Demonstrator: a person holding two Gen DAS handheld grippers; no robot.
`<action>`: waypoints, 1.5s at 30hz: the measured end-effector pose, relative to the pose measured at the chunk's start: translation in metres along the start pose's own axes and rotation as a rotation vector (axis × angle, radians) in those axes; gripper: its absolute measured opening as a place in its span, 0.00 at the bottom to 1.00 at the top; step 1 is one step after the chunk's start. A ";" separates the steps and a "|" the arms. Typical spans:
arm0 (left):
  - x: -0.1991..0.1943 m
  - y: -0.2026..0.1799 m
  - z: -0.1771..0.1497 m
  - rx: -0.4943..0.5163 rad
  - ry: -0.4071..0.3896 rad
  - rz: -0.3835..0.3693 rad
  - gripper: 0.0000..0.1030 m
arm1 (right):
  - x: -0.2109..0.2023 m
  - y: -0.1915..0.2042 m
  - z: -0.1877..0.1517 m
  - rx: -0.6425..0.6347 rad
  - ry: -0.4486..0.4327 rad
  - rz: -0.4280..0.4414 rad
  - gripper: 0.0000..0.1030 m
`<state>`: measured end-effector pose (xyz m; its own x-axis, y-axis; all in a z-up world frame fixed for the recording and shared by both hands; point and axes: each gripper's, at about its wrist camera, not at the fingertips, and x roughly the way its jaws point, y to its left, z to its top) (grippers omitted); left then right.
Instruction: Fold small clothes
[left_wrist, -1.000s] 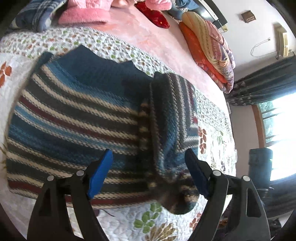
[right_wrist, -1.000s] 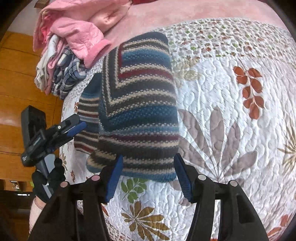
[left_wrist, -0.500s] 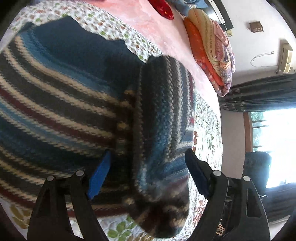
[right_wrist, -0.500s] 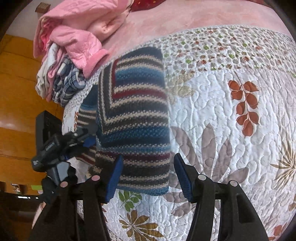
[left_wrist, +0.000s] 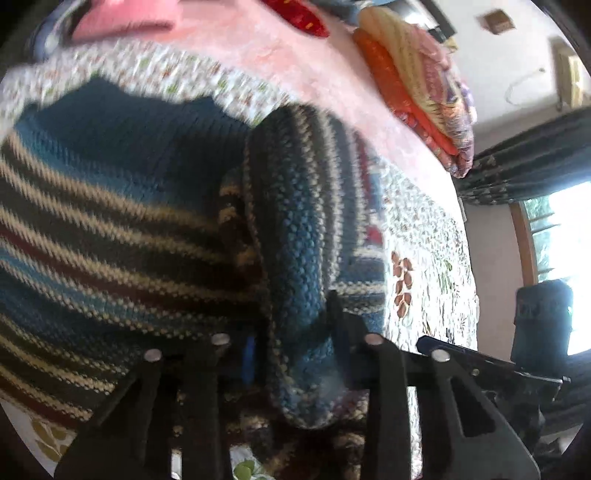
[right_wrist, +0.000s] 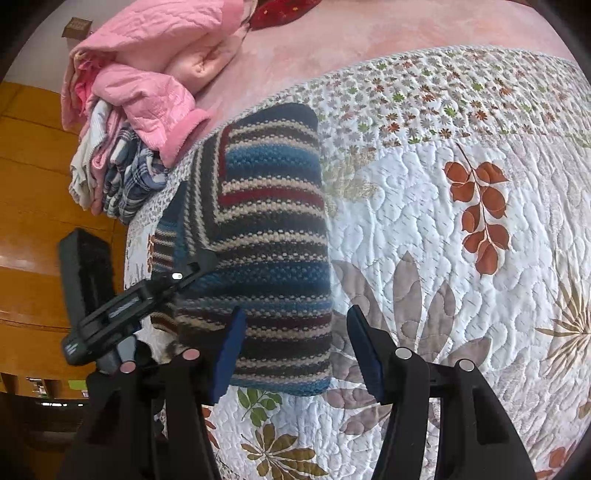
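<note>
A knitted sweater (left_wrist: 110, 221) with blue, grey, cream and red stripes lies on the bed, its right part folded over the body. In the left wrist view my left gripper (left_wrist: 291, 350) is shut on the thick folded edge of the sweater at its near hem. In the right wrist view the sweater (right_wrist: 266, 240) is a folded block, and the left gripper (right_wrist: 199, 264) bites its left side. My right gripper (right_wrist: 295, 350) stands open at the near right corner, with the hem between its blue fingers (right_wrist: 229, 354) but not pinched.
A white floral quilt (right_wrist: 443, 258) covers the bed, with a pink sheet beyond it. A pile of pink jackets (right_wrist: 147, 74) and plaid clothes (right_wrist: 129, 173) sits at the far left. Folded blankets (left_wrist: 417, 85) are stacked by the wall. A window and dark curtains (left_wrist: 535, 166) are on the right.
My left gripper moved forward onto the sweater's folded edge and shut on it. The right gripper edged closer to the near right corner and stayed open.
</note>
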<state>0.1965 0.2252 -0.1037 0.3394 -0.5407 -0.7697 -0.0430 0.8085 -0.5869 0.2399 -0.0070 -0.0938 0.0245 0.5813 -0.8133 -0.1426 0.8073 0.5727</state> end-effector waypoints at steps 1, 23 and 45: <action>-0.003 -0.004 0.000 0.010 -0.011 -0.005 0.26 | 0.001 -0.001 0.000 0.004 0.002 -0.002 0.56; -0.137 0.093 0.033 -0.045 -0.156 0.030 0.23 | 0.035 0.046 -0.027 -0.151 0.040 0.045 0.57; -0.128 0.207 0.029 -0.100 -0.086 0.123 0.26 | 0.101 0.108 -0.052 -0.268 0.100 0.074 0.57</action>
<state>0.1716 0.4685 -0.1191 0.4047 -0.4142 -0.8153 -0.1806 0.8378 -0.5153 0.1754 0.1334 -0.1189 -0.0918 0.6142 -0.7838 -0.3968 0.6994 0.5945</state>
